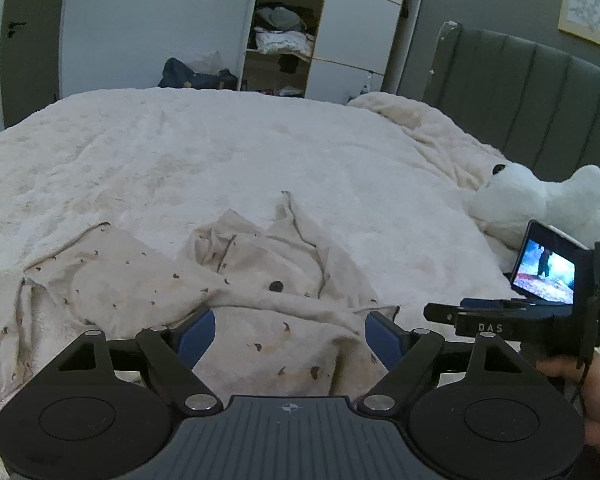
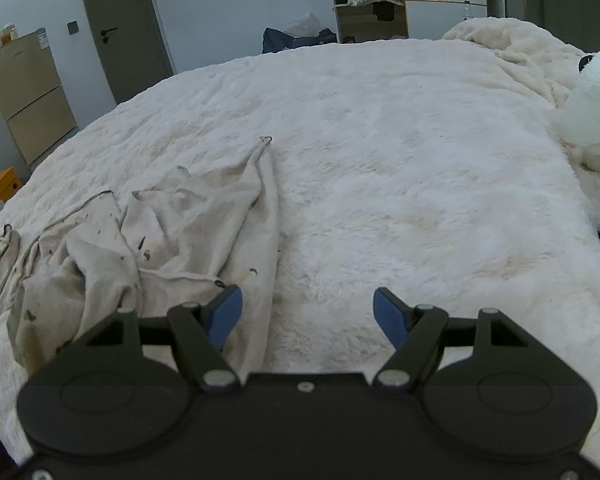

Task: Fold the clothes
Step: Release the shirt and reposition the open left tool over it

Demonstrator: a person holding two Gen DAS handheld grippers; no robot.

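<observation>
The left gripper (image 1: 290,330) hangs released, jaws wide over the crumpled speckled garment (image 1: 236,280) just ahead on the fluffy bedspread (image 1: 220,152). The right gripper (image 2: 308,314), marked "DAS", is also spread wide and empty, with the garment beside its left finger.

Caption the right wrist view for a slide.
Open right tool hovers by a crumpled cream garment on the fluffy white bedspread.
</observation>
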